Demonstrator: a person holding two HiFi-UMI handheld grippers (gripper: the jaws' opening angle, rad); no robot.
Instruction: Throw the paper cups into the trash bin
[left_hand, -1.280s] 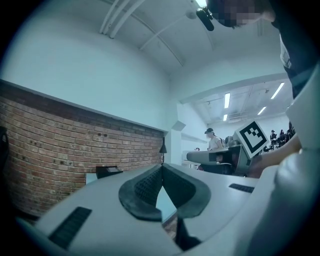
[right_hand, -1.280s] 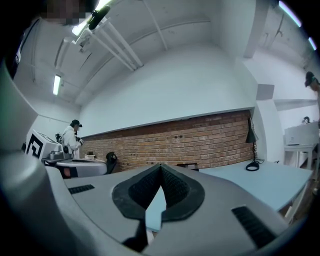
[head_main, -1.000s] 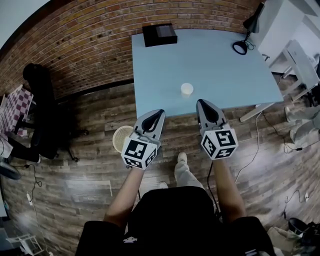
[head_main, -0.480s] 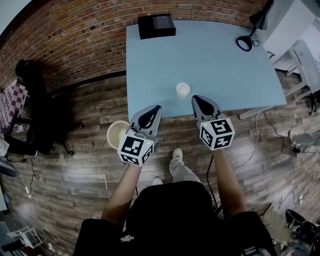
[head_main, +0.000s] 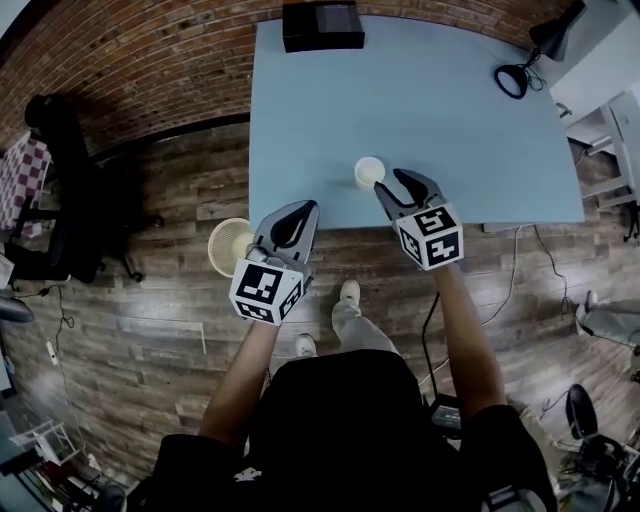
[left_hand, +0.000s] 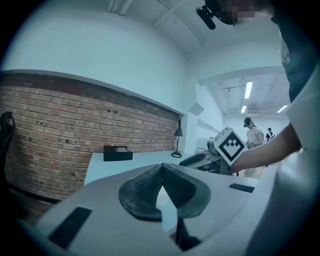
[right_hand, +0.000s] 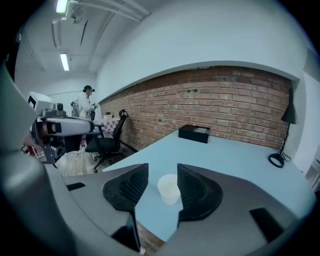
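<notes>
While the left gripper (left_hand: 162, 166) hangs with its jaws pressed together and nothing between them, the right gripper (head_main: 390, 183) is held over the near edge of the light blue bench (head_main: 450, 120) with its jaws apart; they have just been opening. The white paper cup (head_main: 369, 172) stands upright on the bench close to that near edge, roughly midway along it. In the right gripper view it shows in the gap between the two pads, just ahead of the tips, and neither pad presses on it. From the head view the cup sits just beside the tip of the jaw nearer the left gripper. The left gripper is further toward the bench's near left corner, its tips level with the near edge, and its marker cube is over the wooden floor (head_main: 130, 320). A round, pale trash bin (head_main: 231, 246) stands on that floor just off the near left corner, beside the left gripper and well apart from the cup. A black box (head_main: 322, 26) lies at the far edge near the far left corner, and a black desk lamp (head_main: 530, 62) stands at the far right corner. A dark office chair (head_main: 60, 190) stands on the floor off the bench's left edge, against the brick wall (head_main: 150, 70).
</notes>
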